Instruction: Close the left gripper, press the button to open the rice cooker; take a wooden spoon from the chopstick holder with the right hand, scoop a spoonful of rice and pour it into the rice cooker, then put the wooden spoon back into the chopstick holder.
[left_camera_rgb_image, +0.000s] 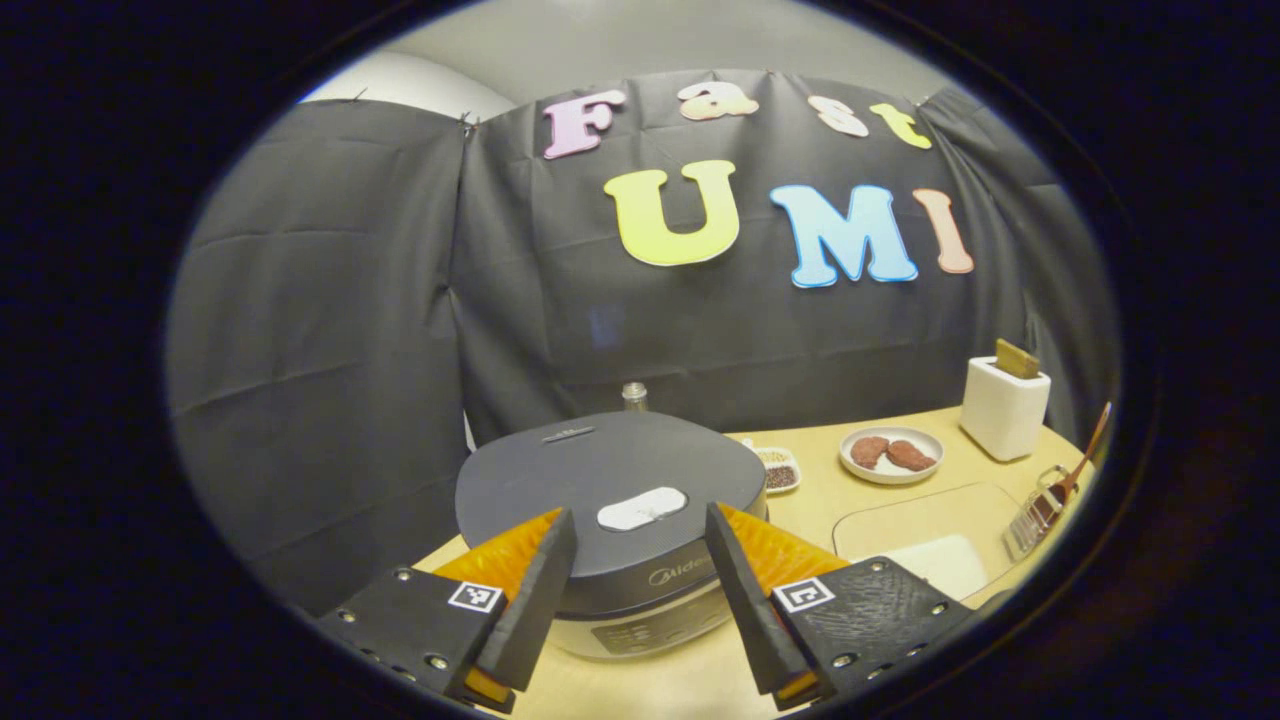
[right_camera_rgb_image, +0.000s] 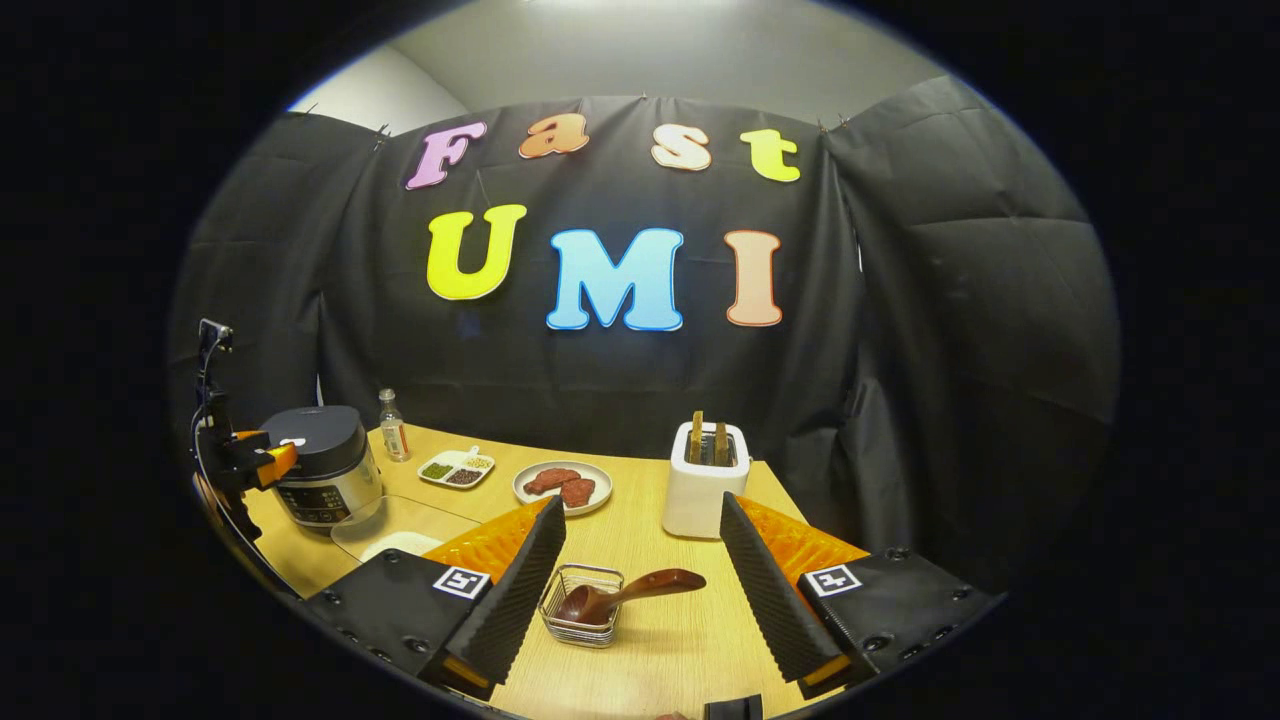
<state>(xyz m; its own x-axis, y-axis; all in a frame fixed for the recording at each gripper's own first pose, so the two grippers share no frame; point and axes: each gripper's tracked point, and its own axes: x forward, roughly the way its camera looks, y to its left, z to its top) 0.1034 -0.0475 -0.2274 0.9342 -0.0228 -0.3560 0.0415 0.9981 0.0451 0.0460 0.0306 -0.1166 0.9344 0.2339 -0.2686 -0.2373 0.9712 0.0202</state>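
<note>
The rice cooker (left_camera_rgb_image: 600, 470) has a dark grey lid, which is down, with a white button (left_camera_rgb_image: 641, 508) near its front. My left gripper (left_camera_rgb_image: 638, 518) is open, its fingers straddling the cooker's front edge, one on each side of the button. Far right stands the wire chopstick holder (left_camera_rgb_image: 1035, 512) with the wooden spoon (left_camera_rgb_image: 1085, 455) leaning in it. In the right gripper view, my right gripper (right_camera_rgb_image: 642, 510) is open above the table, with the holder (right_camera_rgb_image: 582, 605) and the spoon (right_camera_rgb_image: 625, 592) between its fingers but lower down. The cooker (right_camera_rgb_image: 320, 465) and the left gripper (right_camera_rgb_image: 262, 465) are far left.
A clear container with white rice (right_camera_rgb_image: 395, 535) sits in front of the cooker. Behind are a compartment dish (right_camera_rgb_image: 457, 467), a plate of meat (right_camera_rgb_image: 562, 485), a white toaster (right_camera_rgb_image: 705, 480) and a small bottle (right_camera_rgb_image: 393, 425). The wooden table (right_camera_rgb_image: 660, 650) ends near the black cloth wall.
</note>
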